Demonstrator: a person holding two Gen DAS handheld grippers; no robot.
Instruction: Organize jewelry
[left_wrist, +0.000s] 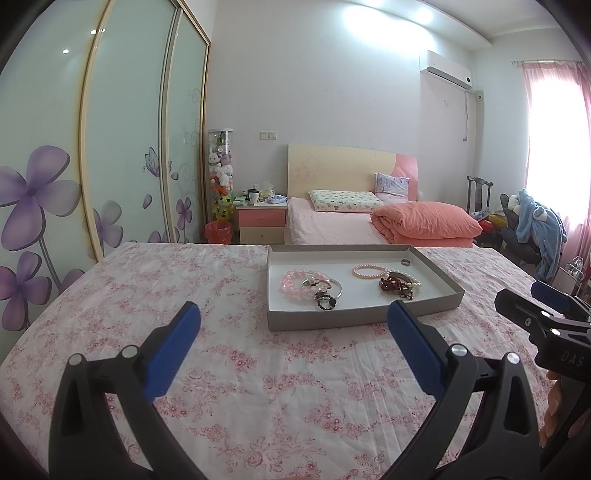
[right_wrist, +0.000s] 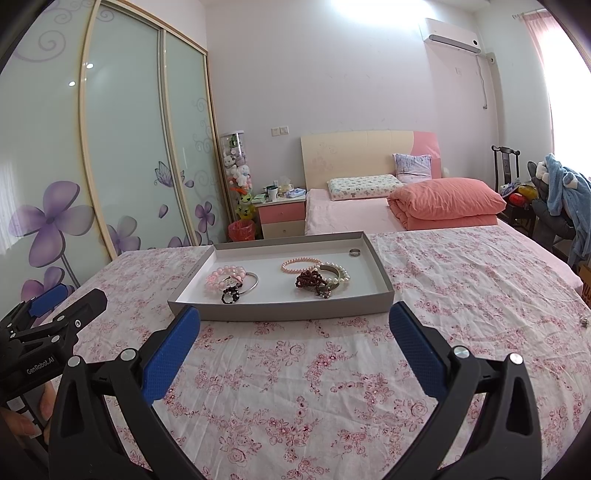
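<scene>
- Jewelry lay inside the gray tray on the floral tabletop.
- Both my left gripper and right gripper hung spread apart, holding nothing, short of the tray's near edge.

Bright daylight, window glare, fisheye-warped edges

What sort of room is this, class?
Most likely a bedroom: a bed with a pillow, a bedside cabinet, and a sliding-door wardrobe along the wall.
</scene>
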